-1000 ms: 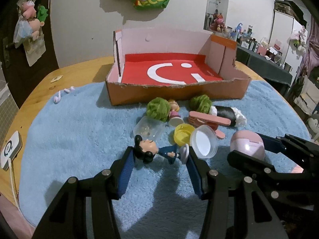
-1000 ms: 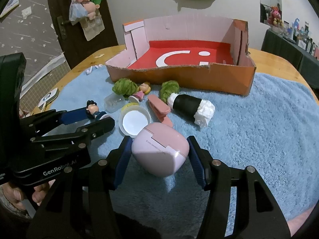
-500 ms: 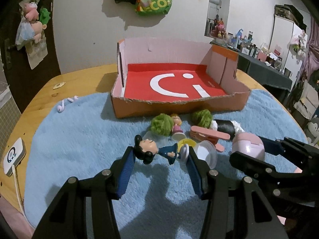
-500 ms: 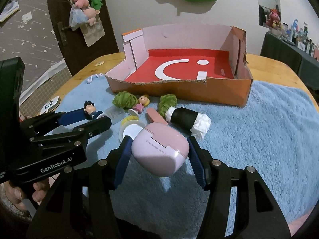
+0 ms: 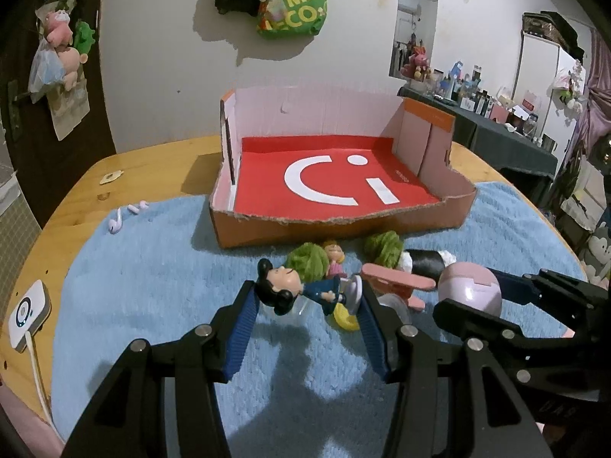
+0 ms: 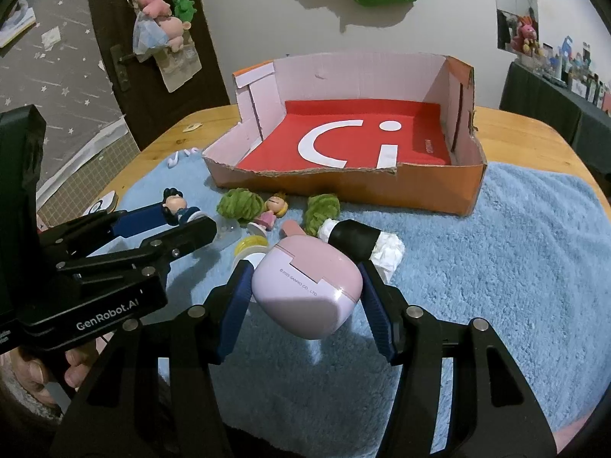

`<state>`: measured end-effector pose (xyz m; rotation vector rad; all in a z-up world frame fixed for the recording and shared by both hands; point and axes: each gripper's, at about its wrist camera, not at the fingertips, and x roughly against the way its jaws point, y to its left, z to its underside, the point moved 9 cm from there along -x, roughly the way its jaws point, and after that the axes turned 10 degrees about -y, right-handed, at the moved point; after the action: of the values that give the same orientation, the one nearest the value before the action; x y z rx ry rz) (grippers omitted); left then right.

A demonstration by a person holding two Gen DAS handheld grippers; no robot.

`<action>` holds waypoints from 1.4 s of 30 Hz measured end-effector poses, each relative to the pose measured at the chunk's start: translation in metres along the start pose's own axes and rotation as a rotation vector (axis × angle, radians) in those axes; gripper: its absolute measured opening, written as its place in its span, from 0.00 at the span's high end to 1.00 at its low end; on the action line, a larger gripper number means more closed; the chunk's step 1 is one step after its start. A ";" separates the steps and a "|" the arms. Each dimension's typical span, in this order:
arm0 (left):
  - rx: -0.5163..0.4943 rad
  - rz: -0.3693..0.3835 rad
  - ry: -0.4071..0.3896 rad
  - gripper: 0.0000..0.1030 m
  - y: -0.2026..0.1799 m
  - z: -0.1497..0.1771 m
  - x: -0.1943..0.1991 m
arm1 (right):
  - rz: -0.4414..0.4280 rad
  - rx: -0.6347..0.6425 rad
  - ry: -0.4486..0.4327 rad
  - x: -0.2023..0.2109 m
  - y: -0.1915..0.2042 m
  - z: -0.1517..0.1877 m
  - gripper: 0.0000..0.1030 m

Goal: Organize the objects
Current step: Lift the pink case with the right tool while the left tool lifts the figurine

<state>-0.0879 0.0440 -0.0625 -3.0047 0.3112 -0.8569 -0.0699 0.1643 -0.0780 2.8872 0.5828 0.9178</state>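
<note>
left wrist view: left gripper (image 5: 307,297) has its jaws pinching the dark-haired figurine (image 5: 301,292) sideways, head at the left pad, base at the right pad. versus a second ago the figurine sat low against the blue towel (image 5: 145,267) with the clutter ahead of the jaws; now the yellow lid (image 5: 345,318) and clear cup show below and behind it, and the cardboard box (image 5: 343,225) looms larger ahead. i read that as lifted clear and carrying toward the box, nothing dropped in yet. to the right of the jaws the right gripper (image 5: 467,294) is seen side-on with the pink case (image 5: 469,290) between its fingers.

right wrist view: right gripper (image 6: 305,286) is clamped on the pink case (image 6: 307,290), both pads on its sides. its shadow falls on the towel beneath, so it looks airborne. ahead of the jaws: two green yarn balls (image 6: 238,204), a small blonde doll (image 6: 273,210), a black roll (image 6: 355,238). still loose on the towel.

only this view shows the printed text on the case, and the hand (image 6: 42,374) holding the left tool. only the left view shows the white device (image 5: 26,311) at the table edge far left of the jaws clearly.
</note>
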 end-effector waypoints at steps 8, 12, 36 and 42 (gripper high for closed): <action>0.000 0.001 -0.001 0.48 -0.001 -0.005 -0.003 | -0.002 -0.004 -0.003 -0.002 -0.003 -0.007 0.47; -0.001 -0.001 -0.003 0.48 -0.001 -0.007 -0.004 | -0.002 -0.004 -0.003 -0.003 -0.003 -0.008 0.47; -0.003 -0.003 -0.017 0.48 -0.003 -0.028 -0.016 | -0.007 -0.014 -0.003 -0.014 -0.009 -0.026 0.47; 0.000 -0.002 -0.021 0.48 -0.003 -0.032 -0.017 | -0.004 -0.014 -0.002 -0.016 -0.010 -0.029 0.47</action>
<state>-0.1177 0.0512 -0.0441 -3.0127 0.3078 -0.8256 -0.1021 0.1664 -0.0644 2.8730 0.5788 0.9143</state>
